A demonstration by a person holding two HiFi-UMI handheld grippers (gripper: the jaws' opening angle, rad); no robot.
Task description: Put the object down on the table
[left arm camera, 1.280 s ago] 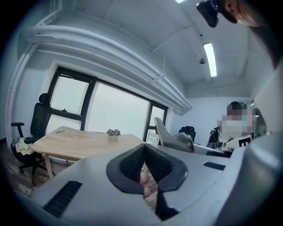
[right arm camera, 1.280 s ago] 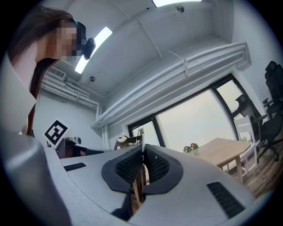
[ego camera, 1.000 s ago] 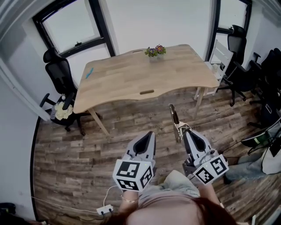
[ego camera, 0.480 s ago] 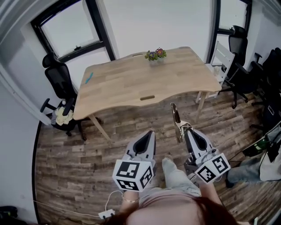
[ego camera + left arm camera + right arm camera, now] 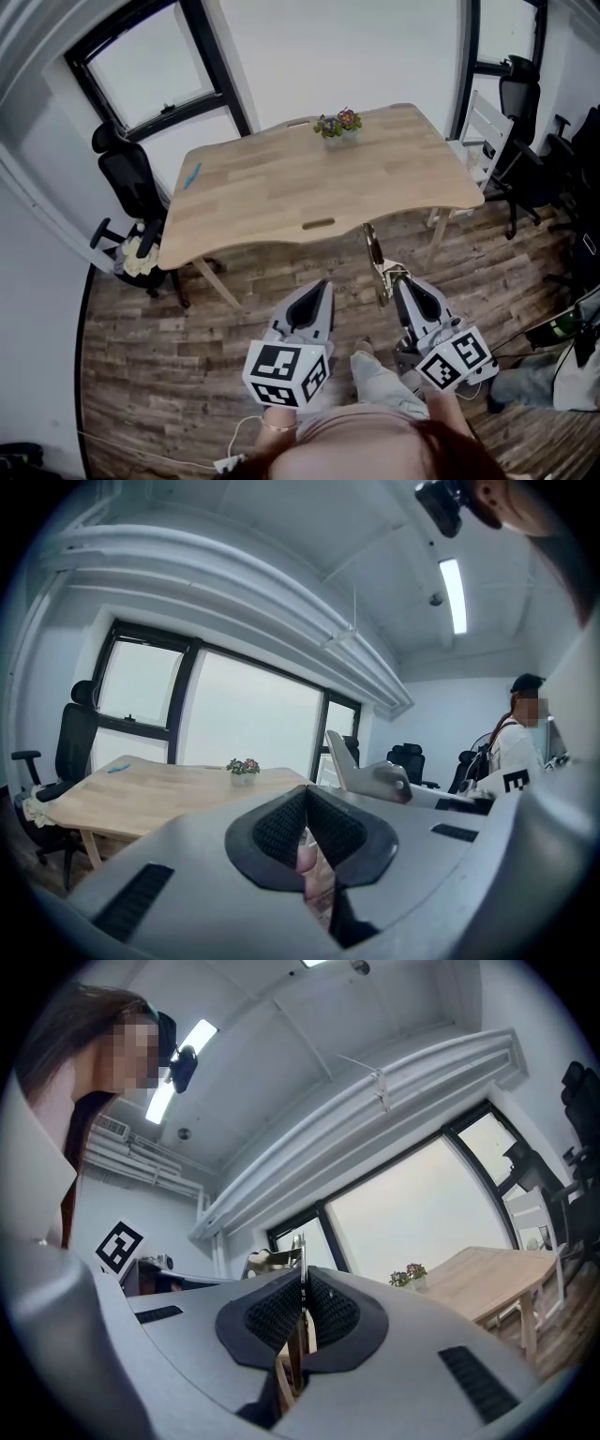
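Wood-plank floor (image 5: 141, 375) is taking up most of the head view, with white walls and black-framed windows (image 5: 150, 66) running along the far side. A big light wooden bench (image 5: 281, 187) is standing in the middle. A black office chair (image 5: 127, 178) is sitting at its left end and a white chair (image 5: 487, 122) at its right. On the bench, a little flower pot (image 5: 338, 123) is sitting at the far edge and something small and blue (image 5: 191, 175) is lying far left.

On the near side, over the floor, the right gripper (image 5: 398, 281) is clamping a thin metal object (image 5: 377, 258) that's sticking up short of the bench's near edge, so it's not down yet. The left gripper (image 5: 322, 286) is hanging beside it, jaws pressed together on nothing.
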